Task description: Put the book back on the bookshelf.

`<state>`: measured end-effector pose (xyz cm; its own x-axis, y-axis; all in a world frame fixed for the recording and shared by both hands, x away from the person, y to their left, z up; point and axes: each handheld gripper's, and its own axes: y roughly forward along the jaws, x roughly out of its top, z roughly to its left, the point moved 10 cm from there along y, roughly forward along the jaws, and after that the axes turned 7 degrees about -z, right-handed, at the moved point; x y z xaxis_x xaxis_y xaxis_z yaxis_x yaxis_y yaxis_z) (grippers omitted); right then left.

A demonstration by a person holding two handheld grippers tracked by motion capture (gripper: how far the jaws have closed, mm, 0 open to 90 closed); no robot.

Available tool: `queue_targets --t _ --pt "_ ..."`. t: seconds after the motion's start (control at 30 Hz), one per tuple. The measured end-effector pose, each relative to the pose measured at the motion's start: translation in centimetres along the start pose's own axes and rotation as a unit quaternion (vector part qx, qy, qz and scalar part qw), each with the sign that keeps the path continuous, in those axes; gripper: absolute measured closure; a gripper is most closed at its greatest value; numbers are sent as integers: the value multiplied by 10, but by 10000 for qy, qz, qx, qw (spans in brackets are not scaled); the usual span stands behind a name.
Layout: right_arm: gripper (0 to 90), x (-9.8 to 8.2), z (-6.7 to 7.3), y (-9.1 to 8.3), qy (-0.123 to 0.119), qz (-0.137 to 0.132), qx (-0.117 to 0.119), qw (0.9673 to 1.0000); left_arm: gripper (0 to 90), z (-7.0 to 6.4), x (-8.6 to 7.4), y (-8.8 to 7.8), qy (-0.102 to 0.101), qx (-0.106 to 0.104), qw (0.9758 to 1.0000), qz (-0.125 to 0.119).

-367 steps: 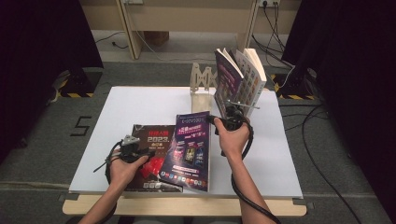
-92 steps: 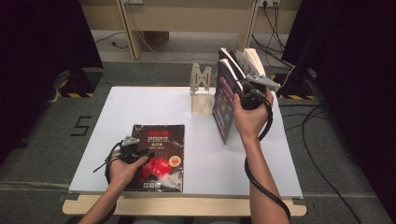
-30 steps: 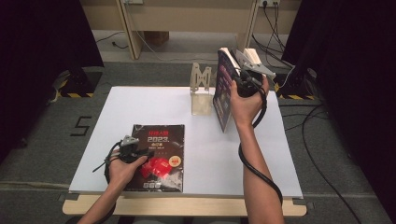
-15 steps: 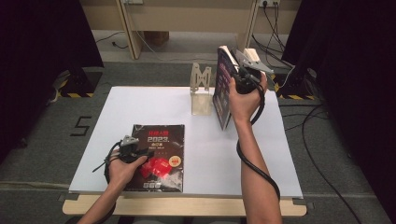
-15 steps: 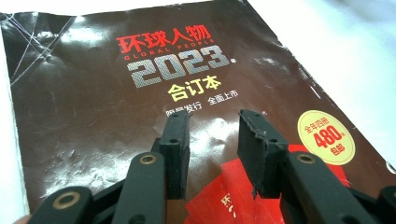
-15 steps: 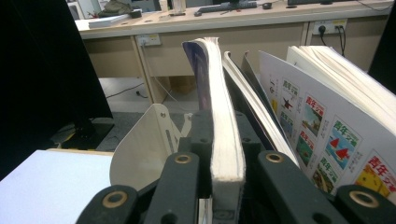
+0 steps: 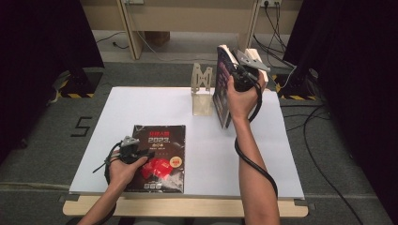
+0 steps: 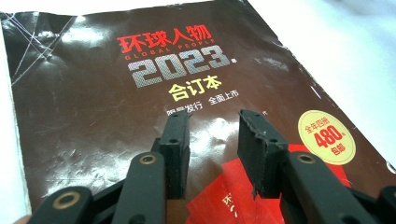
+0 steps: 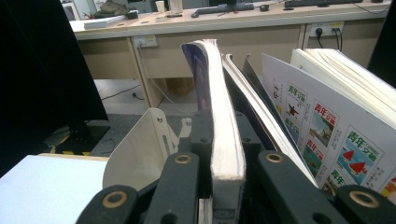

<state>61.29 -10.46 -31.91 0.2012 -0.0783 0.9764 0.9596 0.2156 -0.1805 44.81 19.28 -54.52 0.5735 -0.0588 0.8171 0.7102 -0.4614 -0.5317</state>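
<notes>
White table (image 7: pixel 141 108) on grey carpet (image 7: pixel 42 140), left gripper (image 8: pixel 215 140) spread above dark magazine (image 8: pixel 93 107), right gripper (image 9: pixel 224 177) pinching upright magazine (image 9: pixel 219 107).

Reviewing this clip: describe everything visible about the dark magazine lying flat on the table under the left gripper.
The dark magazine lies flat, cover up, on the near-left part of the white table. Its glossy cover looks creased and worn, brown-black with a red graphic low down, red Chinese title characters, "GLOBAL PEOPLE", a silver "2023", yellow characters beneath and a yellow round badge reading 480. The left gripper sits over its lower half, jaws apart with nothing between them; whether they touch the cover cannot be told.
</notes>
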Motion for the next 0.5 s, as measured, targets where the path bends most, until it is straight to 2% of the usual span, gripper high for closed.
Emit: queue_targets --t 0.5 --pt "830 -7 -2 14 0 26 -114 9999 625 0 0 0 0 -32 10000 -9"
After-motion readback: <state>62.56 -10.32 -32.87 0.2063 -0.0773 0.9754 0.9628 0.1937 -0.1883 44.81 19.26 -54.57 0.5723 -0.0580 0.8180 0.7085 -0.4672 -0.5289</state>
